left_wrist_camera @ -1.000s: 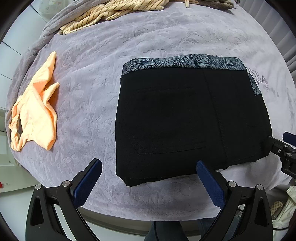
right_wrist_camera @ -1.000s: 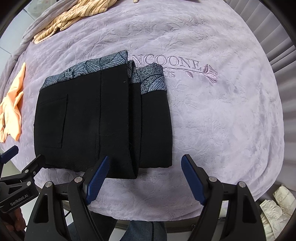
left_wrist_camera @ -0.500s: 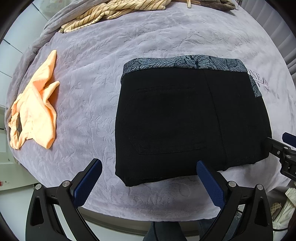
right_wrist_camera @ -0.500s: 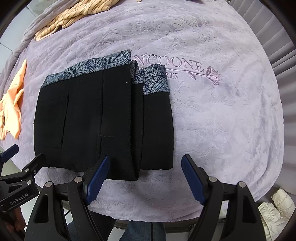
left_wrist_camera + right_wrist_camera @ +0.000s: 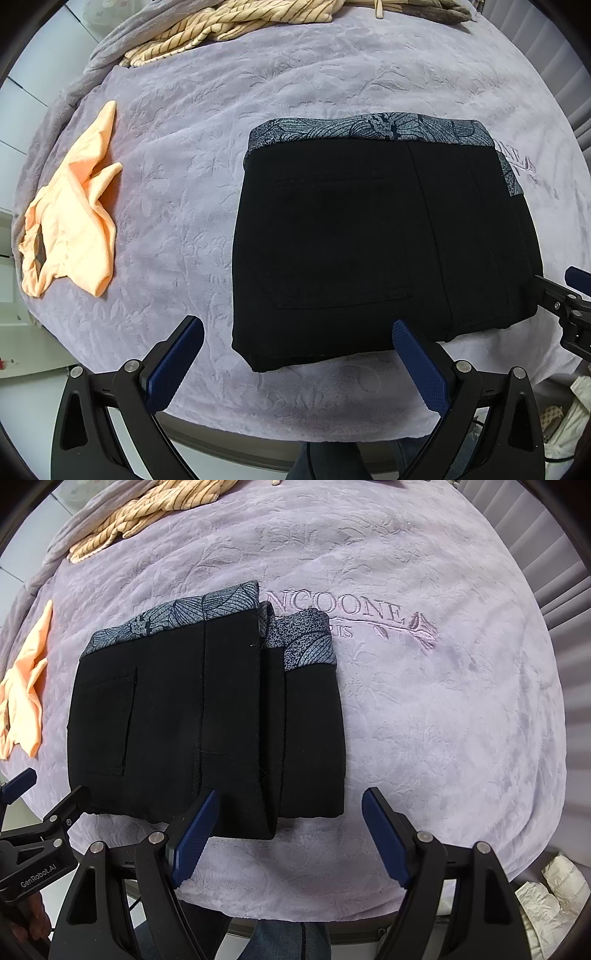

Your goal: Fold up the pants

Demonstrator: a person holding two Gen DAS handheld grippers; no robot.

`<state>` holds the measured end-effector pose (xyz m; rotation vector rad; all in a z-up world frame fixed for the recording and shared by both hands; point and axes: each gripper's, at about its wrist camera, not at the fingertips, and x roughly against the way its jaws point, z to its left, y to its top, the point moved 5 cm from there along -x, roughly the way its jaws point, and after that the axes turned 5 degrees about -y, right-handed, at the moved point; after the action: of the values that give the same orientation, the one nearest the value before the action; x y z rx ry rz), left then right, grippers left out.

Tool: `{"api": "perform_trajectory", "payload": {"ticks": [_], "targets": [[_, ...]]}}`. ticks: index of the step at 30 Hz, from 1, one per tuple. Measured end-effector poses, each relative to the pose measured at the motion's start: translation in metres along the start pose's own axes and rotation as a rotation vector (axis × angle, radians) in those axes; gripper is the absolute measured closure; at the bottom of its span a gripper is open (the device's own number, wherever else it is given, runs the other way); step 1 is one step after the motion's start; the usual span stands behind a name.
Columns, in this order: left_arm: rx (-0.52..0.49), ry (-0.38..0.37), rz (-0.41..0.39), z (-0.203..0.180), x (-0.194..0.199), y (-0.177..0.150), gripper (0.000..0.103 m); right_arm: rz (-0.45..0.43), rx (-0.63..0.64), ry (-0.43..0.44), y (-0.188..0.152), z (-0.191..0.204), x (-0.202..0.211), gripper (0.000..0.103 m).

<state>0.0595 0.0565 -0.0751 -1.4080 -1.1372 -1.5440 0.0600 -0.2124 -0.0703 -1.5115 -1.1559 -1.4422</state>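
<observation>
Black pants point(image 5: 369, 243) with a grey leaf-patterned waistband lie folded into a thick rectangle on the lilac blanket, waistband at the far side. The right wrist view shows the same pants point(image 5: 192, 723) with the stacked fold layers at their right edge. My left gripper point(image 5: 295, 358) hangs above the near edge of the pants, jaws wide open and empty. My right gripper point(image 5: 288, 827) hovers over the near right corner of the fold, also open with nothing between its blue pads. Each gripper shows at the edge of the other's view.
An orange garment point(image 5: 74, 229) lies crumpled at the left of the blanket point(image 5: 184, 155). A striped beige garment point(image 5: 229, 22) sits at the far edge. The blanket carries embroidered lettering point(image 5: 354, 613) right of the pants. A person's legs point(image 5: 291, 941) stand below the near table edge.
</observation>
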Motion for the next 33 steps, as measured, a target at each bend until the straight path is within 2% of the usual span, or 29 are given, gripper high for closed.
{"api": "perform_trajectory", "payload": {"ticks": [33], "targets": [[-0.004, 0.003, -0.013, -0.0032, 0.0040, 0.0004, 0.001, -0.002, 0.001, 0.000, -0.0003, -0.0010, 0.0010, 0.021]]}}
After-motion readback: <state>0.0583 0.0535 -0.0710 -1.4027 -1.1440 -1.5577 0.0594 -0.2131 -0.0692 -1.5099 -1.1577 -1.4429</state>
